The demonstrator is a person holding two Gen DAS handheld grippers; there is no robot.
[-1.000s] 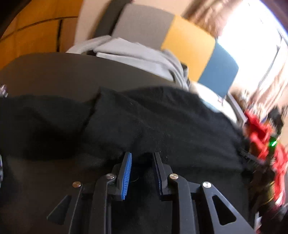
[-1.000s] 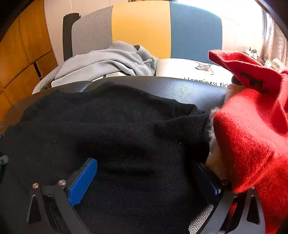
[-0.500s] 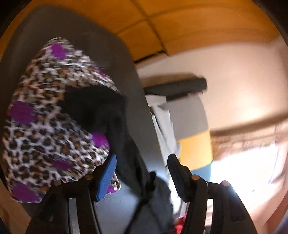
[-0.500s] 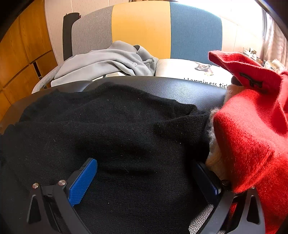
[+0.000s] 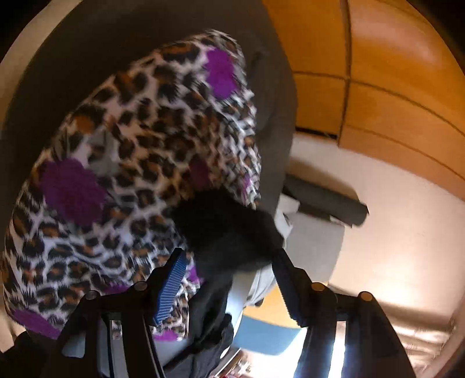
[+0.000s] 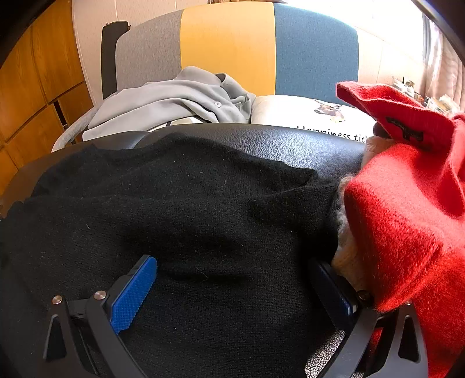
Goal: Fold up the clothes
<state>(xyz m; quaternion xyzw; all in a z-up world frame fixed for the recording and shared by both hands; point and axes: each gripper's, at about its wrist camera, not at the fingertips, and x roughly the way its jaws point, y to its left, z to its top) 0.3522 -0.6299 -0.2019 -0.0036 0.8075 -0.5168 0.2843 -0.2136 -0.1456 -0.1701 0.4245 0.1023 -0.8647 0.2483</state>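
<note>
While spread, black sweater between right fingers

Black sweater spread over black leather-grain seat. Red knit at right, cream wool showing beneath it. Pale grey shirt behind. Chair back in three bands: grey, mustard yellow, teal blue. White cushion printed with a small deer and black lettering. Orange-brown wood panels at left. Blue ribbed pads on black fingers. In left view: leopard cloth, black and tan spots on white, with purple blotches; black sweater end over it; dark grey cushion beneath; blue pad again.
</note>
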